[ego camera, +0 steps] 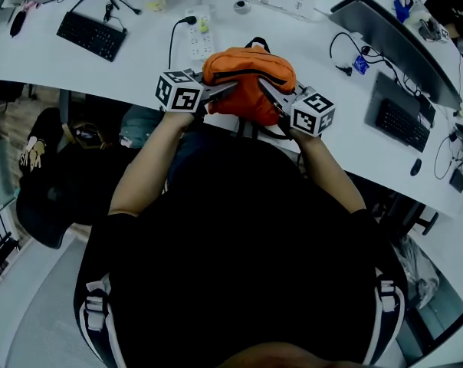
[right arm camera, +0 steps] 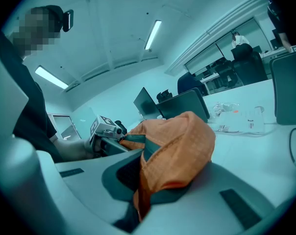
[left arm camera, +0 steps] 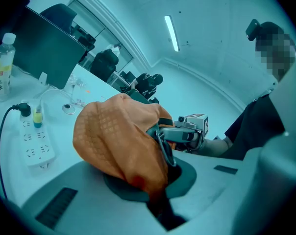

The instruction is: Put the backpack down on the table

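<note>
Orange fabric fills the middle of the head view: the backpack (ego camera: 249, 71) hangs between the two grippers at the near edge of the white surface (ego camera: 308, 52), just in front of the person's chest. The left gripper (ego camera: 224, 90) comes in at the bag's left flank and the right gripper (ego camera: 266, 89) at its right flank. Both point inward and a little downward, with their marker cubes just outside the bag. Each gripper view shows its own jaws drawn together with a fold of the orange cloth pinched between them, so both are clamped on the backpack. The bulk of the bag bulges up and forward past the jaws. A black carry loop (ego camera: 256, 43) stands up at the bag's far side, near a white power strip (ego camera: 201, 33) that lies just beyond it on the surface. A black keyboard (ego camera: 91, 34) sits well off to the left and a dark monitor (ego camera: 392, 37) to the right.

Whether the bag's bottom touches the surface cannot be told. In the head view its underside is covered by the grippers and the person's dark torso, and in the other two views by the gripper bodies. The jaw tips themselves are buried in cloth. Dark straps under the bag show only as a shadowy patch, and beyond a faint woven check the fabric is too soft to read
</note>
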{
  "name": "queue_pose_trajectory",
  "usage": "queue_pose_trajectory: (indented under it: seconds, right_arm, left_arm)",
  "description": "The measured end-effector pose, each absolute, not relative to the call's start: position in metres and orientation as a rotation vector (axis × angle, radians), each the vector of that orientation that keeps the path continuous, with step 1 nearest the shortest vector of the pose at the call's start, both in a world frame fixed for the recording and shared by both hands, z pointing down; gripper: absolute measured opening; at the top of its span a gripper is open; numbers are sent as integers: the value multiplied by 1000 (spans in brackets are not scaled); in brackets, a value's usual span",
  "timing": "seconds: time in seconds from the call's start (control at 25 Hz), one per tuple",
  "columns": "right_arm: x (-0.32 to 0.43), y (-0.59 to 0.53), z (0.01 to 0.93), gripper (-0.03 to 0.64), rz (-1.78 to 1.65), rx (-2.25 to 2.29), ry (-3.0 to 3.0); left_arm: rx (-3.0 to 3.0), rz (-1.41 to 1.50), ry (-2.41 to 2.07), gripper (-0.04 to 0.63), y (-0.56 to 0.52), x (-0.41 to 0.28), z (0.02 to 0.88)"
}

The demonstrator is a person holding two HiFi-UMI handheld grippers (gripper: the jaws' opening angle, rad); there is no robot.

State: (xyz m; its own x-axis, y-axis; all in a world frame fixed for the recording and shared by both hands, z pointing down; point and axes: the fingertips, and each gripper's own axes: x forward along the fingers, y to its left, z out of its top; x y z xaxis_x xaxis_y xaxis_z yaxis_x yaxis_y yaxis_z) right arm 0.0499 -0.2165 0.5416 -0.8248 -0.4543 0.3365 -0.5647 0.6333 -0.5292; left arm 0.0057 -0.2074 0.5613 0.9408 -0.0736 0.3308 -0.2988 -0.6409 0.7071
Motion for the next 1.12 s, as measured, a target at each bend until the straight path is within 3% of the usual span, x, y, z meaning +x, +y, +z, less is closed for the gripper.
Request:
queue_pose_trajectory:
  seconds: [1.12]
  right_arm:
    - [43,-259,604,23,1019,832,-2657]
  left_arm:
    - [2177,275,-301,34,-246,-4,622]
